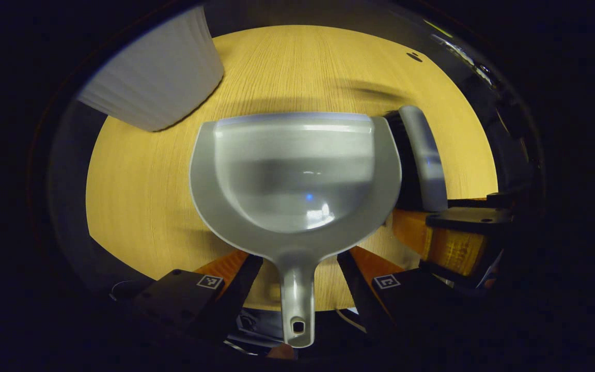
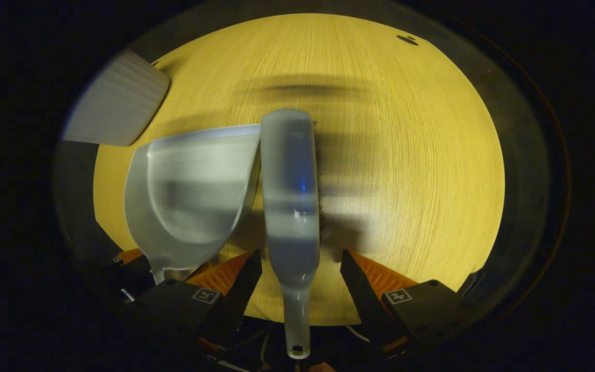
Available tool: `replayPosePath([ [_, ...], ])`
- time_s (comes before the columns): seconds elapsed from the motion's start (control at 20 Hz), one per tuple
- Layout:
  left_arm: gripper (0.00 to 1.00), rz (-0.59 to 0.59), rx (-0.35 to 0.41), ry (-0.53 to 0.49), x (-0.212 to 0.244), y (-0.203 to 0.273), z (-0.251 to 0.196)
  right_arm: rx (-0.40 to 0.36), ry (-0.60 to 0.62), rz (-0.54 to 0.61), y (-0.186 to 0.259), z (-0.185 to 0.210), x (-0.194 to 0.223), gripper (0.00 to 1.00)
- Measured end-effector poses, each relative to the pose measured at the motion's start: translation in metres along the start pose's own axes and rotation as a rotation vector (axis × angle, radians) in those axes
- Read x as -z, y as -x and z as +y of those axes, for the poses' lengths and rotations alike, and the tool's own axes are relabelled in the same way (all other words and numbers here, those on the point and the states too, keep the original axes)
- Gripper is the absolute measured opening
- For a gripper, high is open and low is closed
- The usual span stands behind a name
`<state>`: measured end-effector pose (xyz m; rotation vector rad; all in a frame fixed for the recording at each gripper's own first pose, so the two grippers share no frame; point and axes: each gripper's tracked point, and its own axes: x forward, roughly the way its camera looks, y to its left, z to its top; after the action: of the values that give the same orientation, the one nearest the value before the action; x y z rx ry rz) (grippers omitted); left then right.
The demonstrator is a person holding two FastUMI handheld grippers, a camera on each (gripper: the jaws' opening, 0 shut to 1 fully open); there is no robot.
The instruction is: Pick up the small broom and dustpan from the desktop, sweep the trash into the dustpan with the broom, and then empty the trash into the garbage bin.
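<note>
Now your left tongs [image 1: 297, 279] straddle the handle of the grey plastic dustpan [image 1: 297, 170] with jaws apart, not clamped; your right tongs [image 2: 300, 279] likewise gape around the grey-backed small broom [image 2: 291, 186], lying just right of the dustpan on the wooden surface [image 2: 406, 155], ready for lifting. The white ribbed garbage bin [image 1: 158, 77] waits beyond the dustpan's left.

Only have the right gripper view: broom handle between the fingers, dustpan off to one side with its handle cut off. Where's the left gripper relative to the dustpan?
Observer: In the left gripper view, the left gripper straddles the dustpan handle, roughly centred.
Operator: Clamped?
Observer: No. The jaws are open; desktop shows between each finger and the handle.
Operator: Anything in the pan?
Observer: The whole pan shows there, and I see no trash in it.
</note>
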<state>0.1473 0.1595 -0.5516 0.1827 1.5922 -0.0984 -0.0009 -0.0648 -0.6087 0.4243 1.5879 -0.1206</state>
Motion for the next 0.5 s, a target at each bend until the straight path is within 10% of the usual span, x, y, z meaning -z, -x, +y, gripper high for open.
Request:
replayPosePath([
  [0.5,0.88,-0.343,0.046,0.014,-0.016,0.081,-0.007,-0.064,0.086,-0.316,0.101,0.006,-0.026,0.98],
])
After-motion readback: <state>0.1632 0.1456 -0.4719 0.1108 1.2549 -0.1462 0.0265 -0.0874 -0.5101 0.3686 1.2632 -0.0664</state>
